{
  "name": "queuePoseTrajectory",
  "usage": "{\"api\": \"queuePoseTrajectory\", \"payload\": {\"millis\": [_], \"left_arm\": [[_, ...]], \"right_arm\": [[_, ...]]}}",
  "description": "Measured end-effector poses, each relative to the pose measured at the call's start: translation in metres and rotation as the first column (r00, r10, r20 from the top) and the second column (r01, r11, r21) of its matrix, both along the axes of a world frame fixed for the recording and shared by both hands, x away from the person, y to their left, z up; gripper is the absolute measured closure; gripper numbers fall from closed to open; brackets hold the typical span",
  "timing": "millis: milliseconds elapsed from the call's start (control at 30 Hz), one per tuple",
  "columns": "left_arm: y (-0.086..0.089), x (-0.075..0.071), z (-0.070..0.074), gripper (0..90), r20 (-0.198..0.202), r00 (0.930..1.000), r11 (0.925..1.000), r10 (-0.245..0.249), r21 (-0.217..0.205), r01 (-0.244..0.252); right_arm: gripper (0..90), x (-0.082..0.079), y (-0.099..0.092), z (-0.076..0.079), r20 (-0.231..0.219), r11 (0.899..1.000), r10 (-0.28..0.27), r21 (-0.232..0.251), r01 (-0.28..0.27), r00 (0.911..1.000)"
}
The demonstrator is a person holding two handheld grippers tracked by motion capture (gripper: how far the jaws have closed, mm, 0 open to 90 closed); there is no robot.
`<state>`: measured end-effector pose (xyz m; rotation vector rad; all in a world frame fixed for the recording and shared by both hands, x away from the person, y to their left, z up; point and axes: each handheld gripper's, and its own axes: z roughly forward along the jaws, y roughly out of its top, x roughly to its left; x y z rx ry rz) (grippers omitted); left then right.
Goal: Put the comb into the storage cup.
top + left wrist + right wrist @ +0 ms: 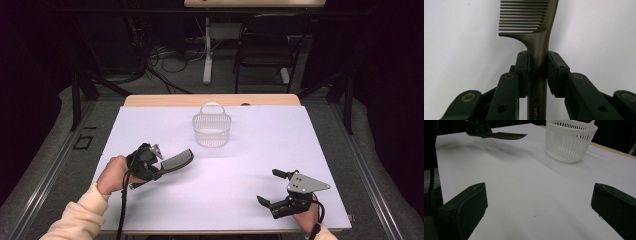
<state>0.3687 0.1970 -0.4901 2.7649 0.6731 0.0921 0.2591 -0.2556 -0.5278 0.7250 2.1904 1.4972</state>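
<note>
A dark comb (pixel 177 161) is held a little above the white table sheet at the left, its toothed end pointing toward the basket. My left gripper (pixel 156 173) is shut on the comb's handle (pixel 537 62); in the left gripper view both pads press on the handle and the teeth (pixel 524 17) run up out of frame. A white slotted basket (pixel 212 129) with a loop handle stands at the table's middle back. My right gripper (pixel 270 188) rests near the front right edge, its jaws wide apart with nothing between them. The right gripper view shows the comb (pixel 506 135) far off and the basket (pixel 570 140).
A white sheet (pixel 260 150) covers the wooden table. Behind the table stand a black chair (pixel 265 45), a white table leg (pixel 207 50) and loose cables on the floor. Dark curtains close both sides.
</note>
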Motion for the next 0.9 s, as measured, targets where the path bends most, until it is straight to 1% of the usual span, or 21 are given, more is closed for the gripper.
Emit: {"api": "queuePoseTrajectory", "payload": {"millis": [100,133,167,200,400,467,500,567,733,900], "left_arm": [[0.001,0.0,0.003,72.7,0.009,0.9999,0.9998,0.009,-0.017,-0.009],[0.001,-0.001,0.004,72.7,0.007,0.9999,0.9997,0.01,-0.02,-0.01],[0.001,-0.001,0.005,72.7,0.015,0.9998,0.9998,0.012,-0.019,-0.012],[0.001,-0.001,0.005,72.7,0.013,0.9997,0.9995,0.019,-0.027,-0.018],[0.004,0.0,0.009,72.7,0.029,0.9987,0.9977,0.042,-0.055,-0.04],[0.005,0.0,0.01,72.7,0.03,0.9979,0.9961,0.058,-0.069,-0.055],[0.005,0.0,0.011,72.7,0.036,0.9978,0.9962,0.055,-0.07,-0.053],[0.006,0.0,0.012,72.7,0.04,0.9966,0.9934,0.072,-0.093,-0.068],[0.008,-0.001,0.014,72.7,0.056,0.9947,0.9892,0.087,-0.123,-0.079],[0.009,-0.002,0.015,72.7,0.063,0.9933,0.9864,0.097,-0.14,-0.087]], "right_arm": [[0.2,0.0,0.0,0.0,0.0,1.0,-0.001,-0.001,0.001,1.0],[0.2,0.0,0.0,0.0,0.0,1.0,0.0,0.0,0.0,1.0],[0.2,0.0,0.0,0.0,-0.001,1.0,-0.002,-0.002,0.002,1.0],[0.2,0.0,0.0,0.0,-0.003,1.0,-0.003,-0.001,0.003,1.0],[0.3,0.001,0.0,0.0,0.0,1.0,-0.004,-0.001,0.004,1.0],[0.3,0.0,0.0,0.0,-0.004,1.0,-0.006,0.0,0.006,1.0],[0.2,0.0,0.0,0.0,-0.005,1.0,-0.006,0.0,0.006,1.0],[0.3,0.0,0.0,0.0,-0.005,1.0,-0.007,-0.003,0.007,1.0],[0.3,0.001,0.0,0.0,0.0,1.0,-0.005,-0.002,0.005,1.0],[0.3,0.0,0.0,0.0,-0.004,1.0,-0.006,-0.001,0.006,1.0]]}}
